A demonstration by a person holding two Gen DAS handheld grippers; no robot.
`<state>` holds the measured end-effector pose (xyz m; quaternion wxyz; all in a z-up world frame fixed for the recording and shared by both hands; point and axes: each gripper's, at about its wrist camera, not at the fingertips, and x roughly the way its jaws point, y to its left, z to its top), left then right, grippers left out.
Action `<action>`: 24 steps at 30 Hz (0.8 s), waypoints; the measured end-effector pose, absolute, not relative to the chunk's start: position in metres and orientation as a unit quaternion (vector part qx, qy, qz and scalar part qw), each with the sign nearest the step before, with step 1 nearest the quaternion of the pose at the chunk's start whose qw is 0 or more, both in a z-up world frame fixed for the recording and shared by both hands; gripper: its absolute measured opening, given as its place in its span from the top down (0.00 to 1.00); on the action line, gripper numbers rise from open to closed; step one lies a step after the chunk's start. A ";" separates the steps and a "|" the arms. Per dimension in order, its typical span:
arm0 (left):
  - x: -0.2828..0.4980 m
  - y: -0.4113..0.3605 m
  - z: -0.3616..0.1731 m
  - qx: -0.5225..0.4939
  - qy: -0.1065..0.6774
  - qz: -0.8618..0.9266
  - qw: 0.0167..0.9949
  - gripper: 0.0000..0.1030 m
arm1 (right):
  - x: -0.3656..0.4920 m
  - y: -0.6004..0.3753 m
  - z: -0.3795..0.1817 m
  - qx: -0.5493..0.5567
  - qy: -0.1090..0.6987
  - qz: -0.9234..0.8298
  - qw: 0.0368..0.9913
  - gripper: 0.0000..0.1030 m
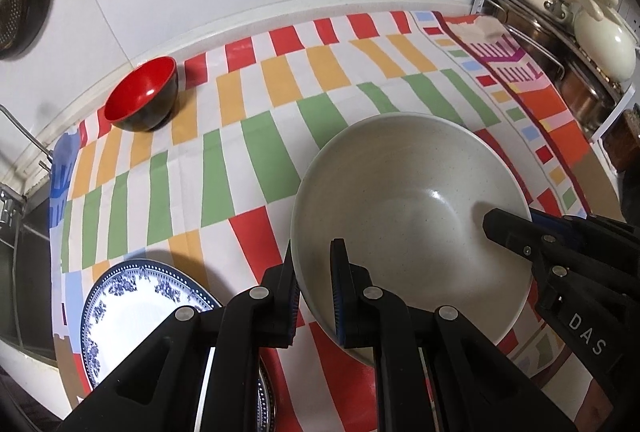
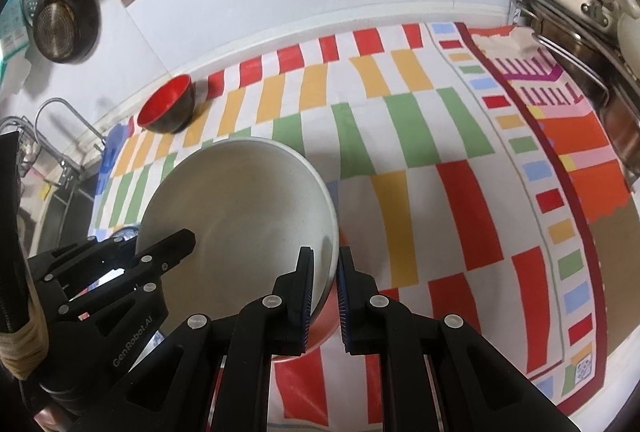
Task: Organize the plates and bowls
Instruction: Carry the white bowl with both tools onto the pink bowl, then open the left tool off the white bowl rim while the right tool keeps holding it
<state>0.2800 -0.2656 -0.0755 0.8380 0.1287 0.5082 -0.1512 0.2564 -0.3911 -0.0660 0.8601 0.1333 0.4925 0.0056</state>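
A large speckled cream bowl [image 1: 404, 208] is held over the striped cloth, a little above it. My left gripper [image 1: 316, 292] is shut on its near-left rim, one finger inside and one outside. My right gripper [image 2: 323, 296] is shut on its right rim; the bowl also shows in the right wrist view [image 2: 240, 204]. A blue-and-white patterned plate [image 1: 136, 308] lies at the near left, partly hidden under my left gripper. A small bowl, red inside and black outside [image 1: 142, 94], stands at the far left of the cloth near the wall.
A colourful striped cloth [image 1: 280, 100] covers the counter. A rack with cream pots and steel lids [image 1: 580, 16] stands at the far right. A sink with a tap [image 2: 60, 136] lies to the left. Pans hang on the wall [image 2: 64, 24].
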 end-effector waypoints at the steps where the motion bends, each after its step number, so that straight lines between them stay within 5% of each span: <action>1: 0.280 -0.266 -0.077 0.131 0.509 -0.150 0.837 0.86 | 0.256 -0.391 -0.067 0.132 0.493 0.006 0.860 0.88; 18: 0.283 -0.267 -0.100 0.144 0.532 -0.146 0.822 0.86 | 0.258 -0.388 -0.088 0.117 0.513 0.006 0.850 0.88; 24: 0.283 -0.266 -0.098 0.145 0.527 -0.145 0.824 0.61 | 0.258 -0.386 -0.086 0.103 0.510 -0.002 0.854 0.87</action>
